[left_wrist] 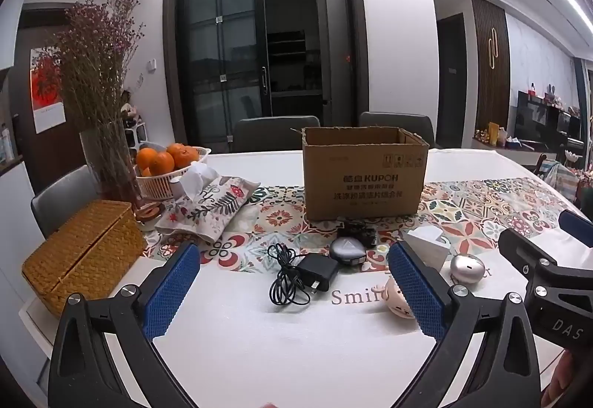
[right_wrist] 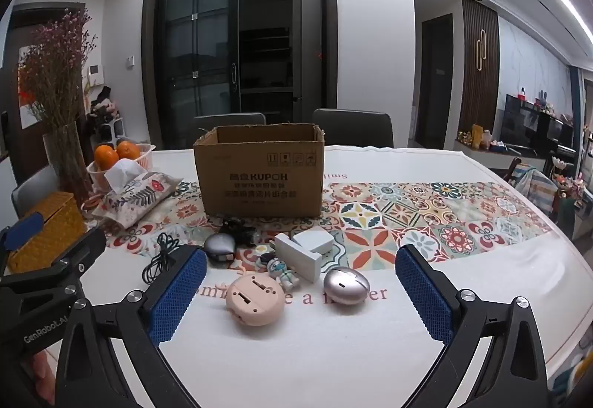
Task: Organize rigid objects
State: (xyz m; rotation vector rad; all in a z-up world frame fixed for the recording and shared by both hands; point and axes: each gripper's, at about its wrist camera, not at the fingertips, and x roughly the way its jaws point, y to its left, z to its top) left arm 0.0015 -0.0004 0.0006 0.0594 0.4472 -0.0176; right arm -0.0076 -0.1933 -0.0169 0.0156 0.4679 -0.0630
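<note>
An open cardboard box [left_wrist: 365,172] [right_wrist: 259,174] stands on the patterned runner. In front of it lie a black charger [left_wrist: 318,271] with a coiled cable [left_wrist: 287,276] [right_wrist: 159,258], a grey rounded case [left_wrist: 346,248] [right_wrist: 219,245], a small black item [left_wrist: 357,232] [right_wrist: 237,228], white blocks [right_wrist: 304,252] [left_wrist: 426,246], a little astronaut figure [right_wrist: 283,269], a pink round toy [right_wrist: 254,300] [left_wrist: 398,300] and a silver egg-shaped case [right_wrist: 346,285] [left_wrist: 467,269]. My left gripper [left_wrist: 292,293] is open, short of the charger, nothing between its fingers. My right gripper [right_wrist: 300,300] is open, near the pink toy and silver case.
At the left stand a woven basket [left_wrist: 83,256] [right_wrist: 48,230], a fabric tissue pouch [left_wrist: 207,208] [right_wrist: 137,195], a white basket of oranges [left_wrist: 168,167] [right_wrist: 118,156] and a glass vase of dried flowers [left_wrist: 105,156] [right_wrist: 66,163]. Chairs [left_wrist: 276,133] stand behind the table.
</note>
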